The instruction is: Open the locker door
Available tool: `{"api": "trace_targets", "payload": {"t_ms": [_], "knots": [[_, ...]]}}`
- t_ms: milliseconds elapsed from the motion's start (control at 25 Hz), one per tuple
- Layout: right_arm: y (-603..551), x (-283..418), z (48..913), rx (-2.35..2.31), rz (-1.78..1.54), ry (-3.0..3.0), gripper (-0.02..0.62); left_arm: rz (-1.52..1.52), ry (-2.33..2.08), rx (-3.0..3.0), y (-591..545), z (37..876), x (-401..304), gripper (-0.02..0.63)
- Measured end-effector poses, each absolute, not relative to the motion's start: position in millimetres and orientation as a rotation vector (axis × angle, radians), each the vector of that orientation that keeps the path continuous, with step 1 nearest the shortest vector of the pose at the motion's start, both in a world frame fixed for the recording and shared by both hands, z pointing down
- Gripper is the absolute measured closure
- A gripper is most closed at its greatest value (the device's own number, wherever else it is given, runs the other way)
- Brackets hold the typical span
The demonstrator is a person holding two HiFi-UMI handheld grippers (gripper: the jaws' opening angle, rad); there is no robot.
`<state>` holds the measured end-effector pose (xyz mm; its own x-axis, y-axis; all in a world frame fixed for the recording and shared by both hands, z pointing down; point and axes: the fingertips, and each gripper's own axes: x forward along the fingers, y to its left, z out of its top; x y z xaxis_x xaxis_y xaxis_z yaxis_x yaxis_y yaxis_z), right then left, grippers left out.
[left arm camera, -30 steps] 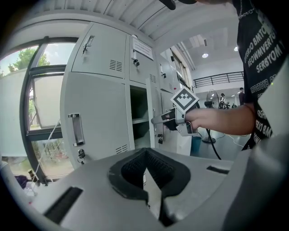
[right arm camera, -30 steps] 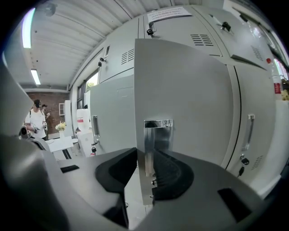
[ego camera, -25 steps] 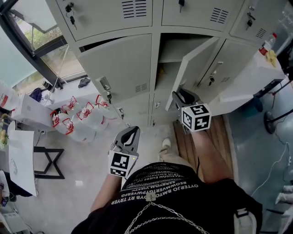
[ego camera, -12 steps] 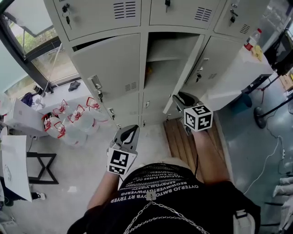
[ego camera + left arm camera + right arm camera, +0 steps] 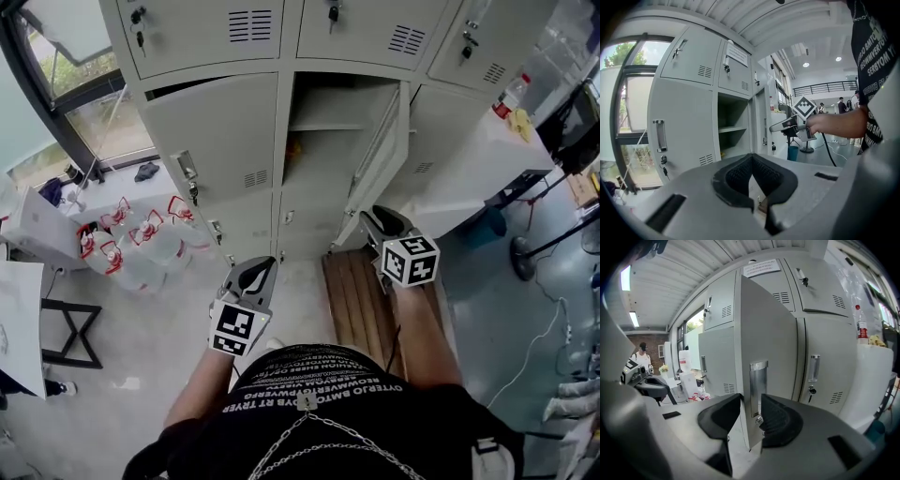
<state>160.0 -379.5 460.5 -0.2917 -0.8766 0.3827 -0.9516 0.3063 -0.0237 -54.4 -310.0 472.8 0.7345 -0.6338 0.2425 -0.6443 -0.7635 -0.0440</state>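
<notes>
The grey locker door (image 5: 377,155) stands swung out from its open compartment (image 5: 323,122), which has a shelf inside. My right gripper (image 5: 368,217) is at the door's free edge. In the right gripper view the door (image 5: 766,319) and its metal handle plate (image 5: 757,380) stand between the jaws of the right gripper (image 5: 751,401). The jaws have just been opening, and I see no pad pressing on the door. My left gripper (image 5: 262,266) hangs lower left of the lockers, shut and empty. From the left gripper (image 5: 752,158) I see the open compartment (image 5: 733,136) and the right gripper (image 5: 780,126).
A closed locker with a handle (image 5: 187,166) stands left of the open one. Water jugs (image 5: 131,244) sit on the floor at the left. A wooden board (image 5: 361,300) lies under the door. A white counter (image 5: 478,159) with a bottle (image 5: 511,92) is at the right.
The door has swung further out from the compartment. My right gripper has drawn back towards me along with its edge. The left gripper has shifted a little.
</notes>
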Motion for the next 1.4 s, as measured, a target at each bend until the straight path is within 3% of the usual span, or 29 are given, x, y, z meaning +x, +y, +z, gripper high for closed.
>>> {"api": "trace_targets", "payload": {"t_ms": [720, 880, 1000, 1400], "knots": [[-340.6, 247.2, 469.0, 1.599, 0.318, -2.302, 0.484, 0.406, -1.131, 2.894, -250.2, 456.0, 34.8, 0.607], [-315.3, 246.5, 457.6, 1.564, 0.227, -2.330, 0.514, 0.347, -1.163, 2.878, -226.9, 439.6, 43.1, 0.607], [-287.5, 241.3, 441.1, 1.541, 0.163, -2.398, 0.595, 0.300, -1.212, 2.875, -210.5, 422.8, 43.9, 0.607], [-190.9, 217.0, 377.7, 1.437, 0.028, -2.664, 0.600, 0.231, -1.333, 2.829, -162.5, 392.3, 48.9, 0.607]]}}
